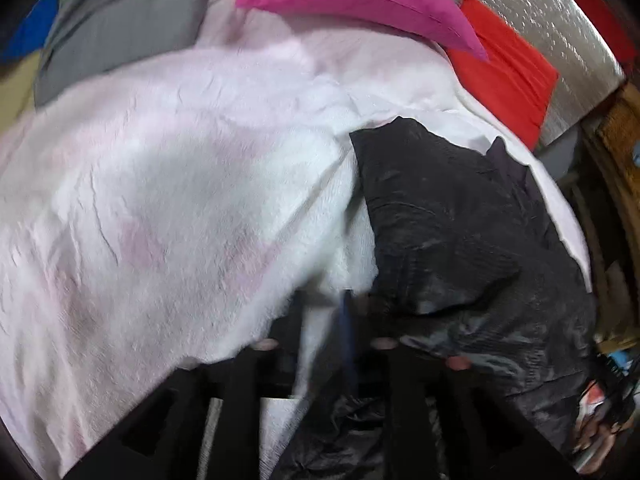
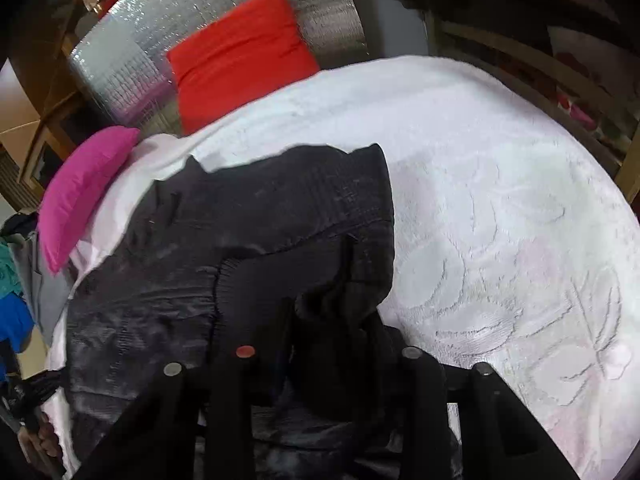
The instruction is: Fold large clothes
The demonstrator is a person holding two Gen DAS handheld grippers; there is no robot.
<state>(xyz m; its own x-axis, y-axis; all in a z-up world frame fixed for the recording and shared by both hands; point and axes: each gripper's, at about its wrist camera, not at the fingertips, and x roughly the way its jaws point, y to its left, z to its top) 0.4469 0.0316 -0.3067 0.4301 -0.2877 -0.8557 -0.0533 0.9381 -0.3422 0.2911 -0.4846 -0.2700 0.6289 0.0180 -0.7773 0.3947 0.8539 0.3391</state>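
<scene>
White fleece blanket (image 2: pixel 500 208) spread over bed | black garment (image 2: pixel 260 232) laid lengthwise away from cameras | right gripper (image 2: pixel 328 344) clamped on garment | left gripper (image 1: pixel 320 340) state indiscernible

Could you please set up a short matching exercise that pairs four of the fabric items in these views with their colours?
Things:
1. garment gathered at the right tool
2. blanket covering the bed
3. pillow next to the garment's far corner
4. cushion against the silver foil sheet

Colours:
A. red
B. pale pink-white
C. black
D. magenta

Pairs: 1-C, 2-B, 3-D, 4-A
</scene>
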